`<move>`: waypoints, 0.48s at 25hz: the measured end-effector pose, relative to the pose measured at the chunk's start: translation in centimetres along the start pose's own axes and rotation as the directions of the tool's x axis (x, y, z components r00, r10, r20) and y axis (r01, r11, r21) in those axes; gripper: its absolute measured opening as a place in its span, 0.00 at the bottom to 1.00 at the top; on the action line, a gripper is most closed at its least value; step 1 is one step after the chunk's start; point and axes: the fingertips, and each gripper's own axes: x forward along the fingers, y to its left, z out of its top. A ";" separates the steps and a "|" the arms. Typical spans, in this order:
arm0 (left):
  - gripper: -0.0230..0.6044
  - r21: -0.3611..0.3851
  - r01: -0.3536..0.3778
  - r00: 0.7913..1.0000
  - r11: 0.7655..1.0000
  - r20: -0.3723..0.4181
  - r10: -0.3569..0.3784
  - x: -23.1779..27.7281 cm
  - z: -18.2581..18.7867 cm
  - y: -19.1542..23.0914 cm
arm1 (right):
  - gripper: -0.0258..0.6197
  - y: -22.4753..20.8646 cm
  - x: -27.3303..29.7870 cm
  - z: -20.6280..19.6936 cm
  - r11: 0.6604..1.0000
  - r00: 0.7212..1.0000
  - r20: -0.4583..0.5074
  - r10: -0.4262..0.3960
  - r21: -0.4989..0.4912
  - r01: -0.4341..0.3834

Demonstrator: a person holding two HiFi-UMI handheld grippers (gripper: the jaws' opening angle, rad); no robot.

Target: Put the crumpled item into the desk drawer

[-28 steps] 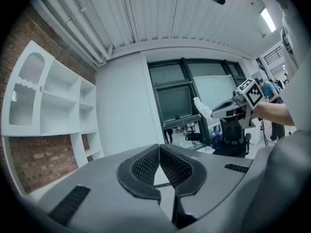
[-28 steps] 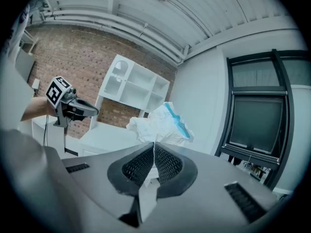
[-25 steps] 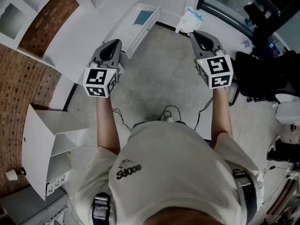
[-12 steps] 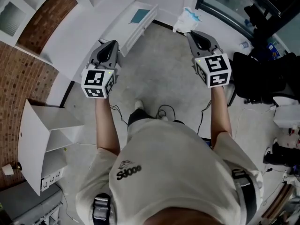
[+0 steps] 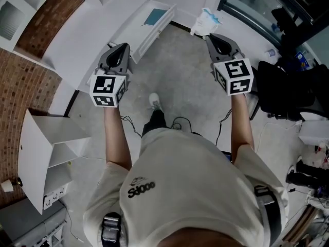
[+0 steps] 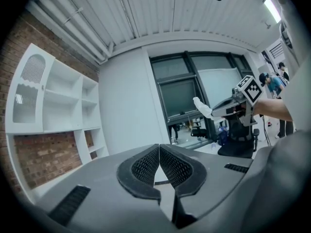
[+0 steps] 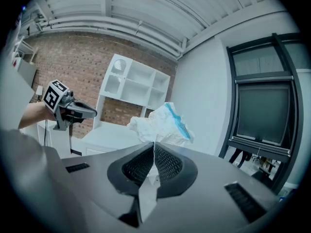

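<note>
The crumpled item point(image 5: 205, 20), a white wad with a blue stripe, sticks out of my right gripper point(image 5: 211, 37), which is shut on it. In the right gripper view the wad point(image 7: 160, 125) bulges just past the closed jaws of the gripper point(image 7: 154, 147). My left gripper point(image 5: 123, 48) is held level with the right one and is shut with nothing in it point(image 6: 159, 147). The white desk point(image 5: 87, 35) stands ahead at the left. Its drawer point(image 5: 145, 32) is pulled open, with a blue patch inside. Both grippers hang over the grey floor, short of the drawer.
A black office chair point(image 5: 285, 86) stands close on the right. A white shelf box point(image 5: 46, 153) lies at the lower left beside a brick wall. Cables point(image 5: 180, 122) trail on the floor by the person's foot point(image 5: 154, 101). White wall shelves point(image 6: 53, 106) rise behind the desk.
The person has stepped forward; a foot now shows on the floor and the scene has shifted slightly. Both grippers stay shut, the right one still holding the wad.
</note>
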 end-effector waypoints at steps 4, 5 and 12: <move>0.07 -0.005 -0.008 1.000 1.000 -0.012 0.008 2.8 -1.4 2.8 | 0.05 -0.9 4.0 -0.1 1.000 1.000 -0.015 -0.002 0.005 0.002; 0.07 -0.007 -0.008 1.000 1.000 -0.016 0.008 3.8 -1.8 3.5 | 0.05 -1.3 5.1 -0.2 1.000 1.000 -0.018 -0.006 0.006 0.006; 0.07 -0.014 0.014 1.000 1.000 -0.013 -0.014 11.0 -3.3 9.8 | 0.05 -3.7 13.9 -0.4 1.000 0.999 -0.042 -0.030 0.006 0.030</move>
